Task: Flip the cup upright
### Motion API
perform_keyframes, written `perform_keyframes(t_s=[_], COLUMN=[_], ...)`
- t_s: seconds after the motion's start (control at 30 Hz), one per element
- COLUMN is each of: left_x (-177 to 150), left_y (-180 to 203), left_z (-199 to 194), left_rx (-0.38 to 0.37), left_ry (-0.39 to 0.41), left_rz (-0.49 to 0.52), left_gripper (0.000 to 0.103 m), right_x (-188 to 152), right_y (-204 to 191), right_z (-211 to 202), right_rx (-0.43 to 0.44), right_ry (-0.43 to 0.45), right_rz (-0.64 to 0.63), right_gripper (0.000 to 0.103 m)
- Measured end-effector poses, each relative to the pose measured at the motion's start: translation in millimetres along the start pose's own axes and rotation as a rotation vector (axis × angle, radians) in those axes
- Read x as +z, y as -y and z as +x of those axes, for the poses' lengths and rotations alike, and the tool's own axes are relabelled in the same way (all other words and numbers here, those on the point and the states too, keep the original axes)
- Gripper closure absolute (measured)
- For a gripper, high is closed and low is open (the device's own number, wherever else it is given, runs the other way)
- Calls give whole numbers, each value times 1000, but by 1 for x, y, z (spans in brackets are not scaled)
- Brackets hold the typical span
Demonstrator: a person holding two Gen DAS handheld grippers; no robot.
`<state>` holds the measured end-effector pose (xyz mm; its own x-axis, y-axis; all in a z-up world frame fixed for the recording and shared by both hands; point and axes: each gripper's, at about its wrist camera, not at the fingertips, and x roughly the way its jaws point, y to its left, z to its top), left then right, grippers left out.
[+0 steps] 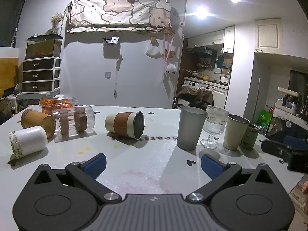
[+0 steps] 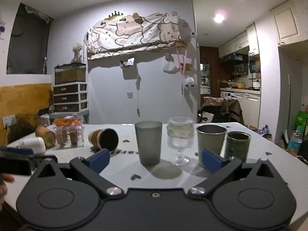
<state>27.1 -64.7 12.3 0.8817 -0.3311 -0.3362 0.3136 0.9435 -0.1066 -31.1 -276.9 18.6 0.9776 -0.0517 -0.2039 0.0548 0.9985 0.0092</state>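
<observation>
A cream cup with a brown sleeve (image 1: 125,125) lies on its side in the middle of the white table (image 1: 144,165), its dark mouth facing right and toward me. It also shows in the right wrist view (image 2: 104,139). My left gripper (image 1: 153,164) is open and empty, a little short of this cup. My right gripper (image 2: 156,160) is open and empty, in front of the upright cups. A white cup (image 1: 28,139), a brown ribbed cup (image 1: 37,122) and a clear cup with brown bands (image 1: 74,121) also lie on their sides at the left.
Upright at the right stand a frosted grey tumbler (image 1: 190,128), a clear stemmed glass (image 1: 214,126), a beige metal cup (image 1: 236,131) and a green cup (image 1: 250,136). A clear box of orange food (image 1: 57,103) sits at the back left. The right gripper's body (image 1: 286,152) shows at the right edge.
</observation>
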Motion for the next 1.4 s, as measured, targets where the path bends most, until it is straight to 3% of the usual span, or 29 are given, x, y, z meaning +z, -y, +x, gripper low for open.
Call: perform_keyframes(t_s=[1.4], left_x=[-6], left_y=[10], left_z=[-7], left_rx=[28], left_ry=[18], left_rz=[37], left_gripper=[0], right_x=[-17], right_y=[8], right_z=[-14], right_rx=[-18], right_ry=[-20], right_rz=[41], right_gripper=[0])
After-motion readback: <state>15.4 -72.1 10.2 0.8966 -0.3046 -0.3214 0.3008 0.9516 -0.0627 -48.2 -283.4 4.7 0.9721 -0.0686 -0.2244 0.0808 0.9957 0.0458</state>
